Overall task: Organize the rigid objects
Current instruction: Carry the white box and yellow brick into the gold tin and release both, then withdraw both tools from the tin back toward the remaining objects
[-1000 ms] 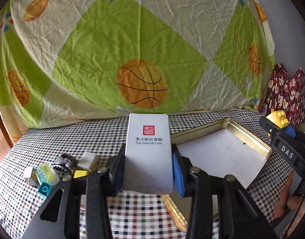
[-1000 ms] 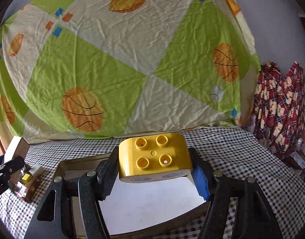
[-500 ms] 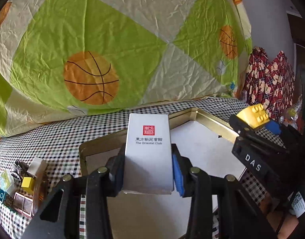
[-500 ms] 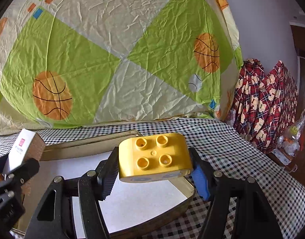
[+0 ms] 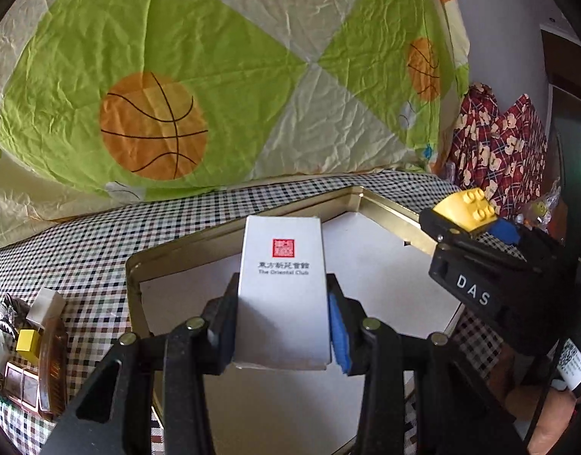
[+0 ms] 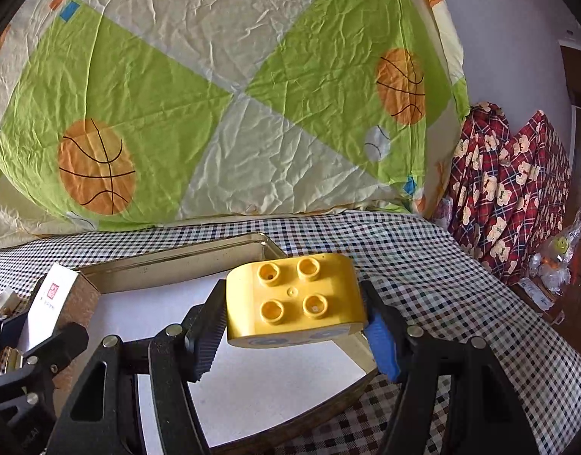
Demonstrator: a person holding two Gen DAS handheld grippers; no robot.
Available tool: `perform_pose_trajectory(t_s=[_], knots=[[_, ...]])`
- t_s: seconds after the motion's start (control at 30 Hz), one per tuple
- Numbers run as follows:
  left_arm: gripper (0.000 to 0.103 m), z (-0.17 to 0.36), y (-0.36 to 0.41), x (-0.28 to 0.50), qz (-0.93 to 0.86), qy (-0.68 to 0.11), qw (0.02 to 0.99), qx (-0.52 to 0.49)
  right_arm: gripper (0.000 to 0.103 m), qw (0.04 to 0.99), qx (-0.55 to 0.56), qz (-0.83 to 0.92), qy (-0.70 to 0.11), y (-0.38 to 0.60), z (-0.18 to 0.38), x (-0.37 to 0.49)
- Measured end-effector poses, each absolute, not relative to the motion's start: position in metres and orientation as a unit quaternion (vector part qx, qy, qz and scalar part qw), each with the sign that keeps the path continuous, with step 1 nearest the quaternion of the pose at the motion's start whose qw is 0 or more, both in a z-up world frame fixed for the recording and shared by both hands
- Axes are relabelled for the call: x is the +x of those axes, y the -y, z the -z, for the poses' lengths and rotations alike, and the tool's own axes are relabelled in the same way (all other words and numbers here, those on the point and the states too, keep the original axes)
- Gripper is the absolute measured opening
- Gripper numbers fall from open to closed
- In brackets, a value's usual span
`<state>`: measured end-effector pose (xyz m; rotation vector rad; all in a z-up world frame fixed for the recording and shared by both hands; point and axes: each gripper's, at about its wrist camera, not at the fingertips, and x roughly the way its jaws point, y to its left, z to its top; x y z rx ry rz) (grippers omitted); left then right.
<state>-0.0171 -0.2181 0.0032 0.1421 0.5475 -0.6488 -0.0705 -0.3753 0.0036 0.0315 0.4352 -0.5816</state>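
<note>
Behind the table hangs a basketball sheet (image 5: 199, 87); on the checked cloth (image 6: 423, 265) sits our gold tray (image 5: 385, 212), its white floor bare. Above it our left gripper (image 5: 282, 318) clamps a white box (image 5: 282, 288) upright, and our right gripper (image 6: 294, 322) clamps a yellow brick (image 6: 294, 299). Small clutter (image 5: 28, 345) waits left of the tray. We judge the tall box could topple on release, and the close grippers might collide.
</note>
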Motion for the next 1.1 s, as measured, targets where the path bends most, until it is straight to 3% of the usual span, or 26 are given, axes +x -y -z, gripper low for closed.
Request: perform_pose_trajectory(t_s=[0.27,0.87,0.9,0.97,1.0,1.03,1.1], knots=[[0.04,0.004,0.232,-0.025,0.299,-0.266,0.908,0.123,0.068,0.931,0.022,0.277,-0.236,0.377,0.001,-0.064],[0.041,0.014,0.235,-0.013,0.284,-0.314,0.897,0.123,0.069,0.928,0.038,0.258,-0.267,0.381,0.007,-0.055],[0.043,0.014,0.235,-0.014,0.284,-0.31,0.899,0.123,0.069,0.928,0.04,0.257,-0.266,0.381,0.007,-0.056],[0.061,0.012,0.233,-0.017,0.282,-0.301,0.903,0.124,0.079,0.93,0.045,0.259,-0.258,0.382,0.005,-0.058],[0.074,0.01,0.233,-0.019,0.28,-0.292,0.906,0.124,0.083,0.931,0.051,0.262,-0.248,0.383,0.004,-0.062],[0.087,0.008,0.232,-0.022,0.279,-0.283,0.909,0.125,0.084,0.933,0.056,0.263,-0.24,0.384,0.002,-0.065],[0.101,0.005,0.231,-0.027,0.281,-0.265,0.914,0.126,0.086,0.936,0.063,0.265,-0.223,0.385,0.0,-0.07]])
